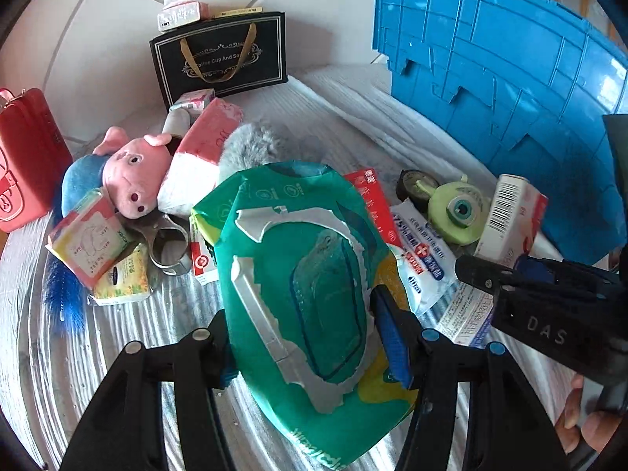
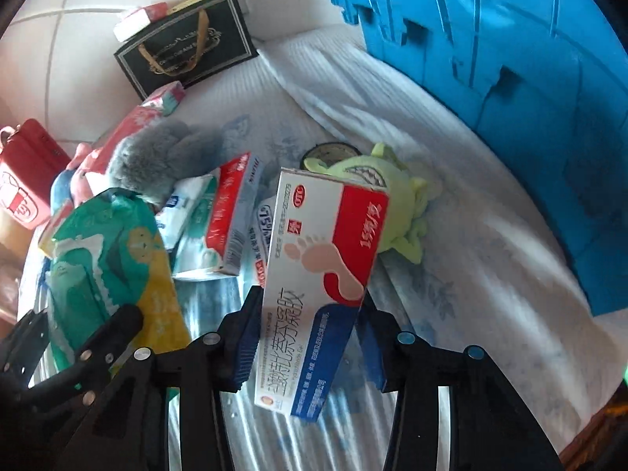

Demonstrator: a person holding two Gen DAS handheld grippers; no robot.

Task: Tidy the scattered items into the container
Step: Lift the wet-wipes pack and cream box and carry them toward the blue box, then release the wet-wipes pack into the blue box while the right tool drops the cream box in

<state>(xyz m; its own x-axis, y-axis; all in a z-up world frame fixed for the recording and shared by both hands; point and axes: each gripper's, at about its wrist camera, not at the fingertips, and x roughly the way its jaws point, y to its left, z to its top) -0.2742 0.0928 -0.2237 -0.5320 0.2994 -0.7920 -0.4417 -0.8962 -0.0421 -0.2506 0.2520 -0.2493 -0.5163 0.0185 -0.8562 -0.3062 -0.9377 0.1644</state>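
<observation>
- My left gripper (image 1: 302, 337) is clamped on the green wet-wipe pack (image 1: 310, 294); a blue pad presses each long side, and the pack stands up between my fingers with its torn white flap facing me.
- My right gripper (image 2: 304, 335) is closed on the white, red and blue medicine box (image 2: 320, 274), the one printed with a foot; the pads squeeze its lower half and the box rises past the fingertips, tilted a little to the right.
- Beyond my left fingertips and to their left lies the pile: a pink pig plush (image 1: 135, 174), a pink-and-white tissue pack (image 1: 196, 161), a grey fluffy toy (image 1: 251, 147) and a metal cup (image 1: 168, 245) lying on its side.
- Just right of my left fingers lie a blue-and-white sachet (image 1: 422, 255) and a green one-eyed toy (image 1: 457, 208) on the white cloth (image 1: 345, 117).
- From the right wrist, that green toy (image 2: 396, 204) sits just behind the top of the held box, with a red-and-white carton (image 2: 229, 216) to the left of my fingers.
- The blue container (image 2: 510, 78) stands ahead and to the right of both grippers, well apart from the fingertips.
- A black gift bag (image 1: 219, 59) stands far ahead, behind the pile, and a red case (image 1: 27, 161) is at the far left.
</observation>
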